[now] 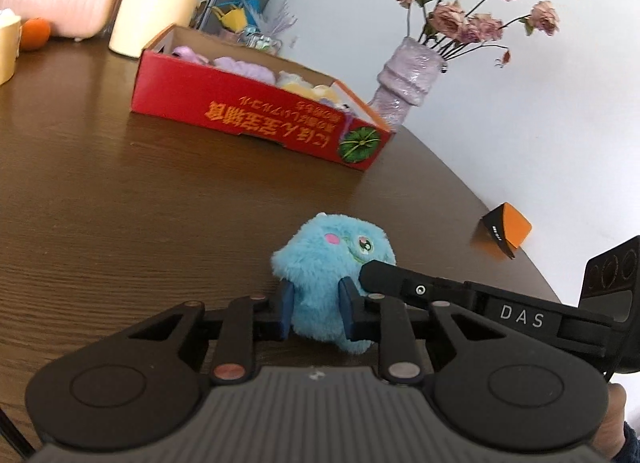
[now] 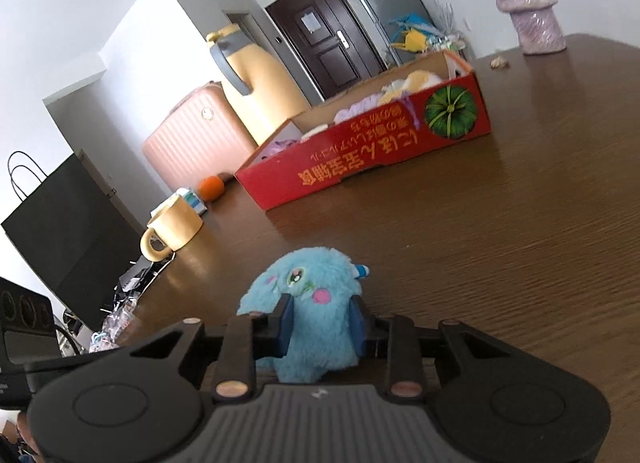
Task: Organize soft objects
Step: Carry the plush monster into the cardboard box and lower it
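Fluffy blue toy monster, soft and round with a pink cheek and a green eye, was held just over the brown wooden bench, close to its near edge. It was gripped from two sides at once. The left gripper had its jaws nearly shut, and the fur was squeezed between the two blue pads. The right gripper was closed on the same toy in the same way, with its blue pads pressed into the fluff. In the left wrist view, one black finger of the right gripper was seen touching the toy's face.

Farther back on the bench, well apart from the toy, a long red cardboard box with orange letters and a green pumpkin picture was seen. Inside it, other soft toys in purple and yellow were packed. Beside the box a purple vase with dried pink roses was seen. A yellow mug and a small orange fruit were seen near the far edge, and a pink suitcase was seen behind them.
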Motion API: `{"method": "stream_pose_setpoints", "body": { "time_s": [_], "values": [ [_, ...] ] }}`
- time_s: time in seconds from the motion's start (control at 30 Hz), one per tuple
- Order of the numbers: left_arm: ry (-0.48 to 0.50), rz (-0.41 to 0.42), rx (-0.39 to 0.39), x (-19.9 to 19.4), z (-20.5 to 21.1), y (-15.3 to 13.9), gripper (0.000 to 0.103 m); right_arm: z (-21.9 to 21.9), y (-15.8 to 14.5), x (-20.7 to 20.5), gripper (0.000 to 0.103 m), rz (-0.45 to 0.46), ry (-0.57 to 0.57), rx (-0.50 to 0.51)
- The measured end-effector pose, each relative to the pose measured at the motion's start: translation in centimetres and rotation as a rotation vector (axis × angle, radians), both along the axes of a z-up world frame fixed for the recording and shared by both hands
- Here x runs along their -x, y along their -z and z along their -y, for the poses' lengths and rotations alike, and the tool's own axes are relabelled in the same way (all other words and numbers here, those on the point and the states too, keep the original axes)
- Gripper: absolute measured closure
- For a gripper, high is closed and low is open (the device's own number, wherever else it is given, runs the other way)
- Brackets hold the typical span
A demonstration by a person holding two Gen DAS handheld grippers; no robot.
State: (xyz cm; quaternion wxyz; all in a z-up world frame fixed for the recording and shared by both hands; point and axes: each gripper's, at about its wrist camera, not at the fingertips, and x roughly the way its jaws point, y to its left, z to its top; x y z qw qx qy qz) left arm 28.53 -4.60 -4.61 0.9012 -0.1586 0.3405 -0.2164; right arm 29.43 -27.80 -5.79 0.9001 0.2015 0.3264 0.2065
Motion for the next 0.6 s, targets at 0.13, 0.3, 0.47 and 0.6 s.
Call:
{"method": "stream_pose_setpoints", "body": {
  "time_s": [0.13, 0.3, 0.47, 0.6],
  "values": [
    [0.001, 0.043, -0.008, -0.1, 0.3, -1.3, 0.08, 0.4, -0.8, 0.5, 0.075, 0.03, 0.008, 0.0],
    [0.004, 0.171, -0.048, -3.6, 1.0, -4.7, 0.079, 0.7, -3.5, -1.6, 0.075, 0.102, 0.003, 0.001],
    [-0.006, 0.206, -0.071, -12.1, 1.0, -7.9, 0.079, 0.2, -7.6, -8.3, 0.075, 0.211, -0.011, 0.052],
    [-0.032, 0.103, -0.022, -20.4, -0.2, -7.8, 0.079, 0.0, -8.8, -16.8, 0.075, 0.158, -0.013, 0.027]
  ]
}}
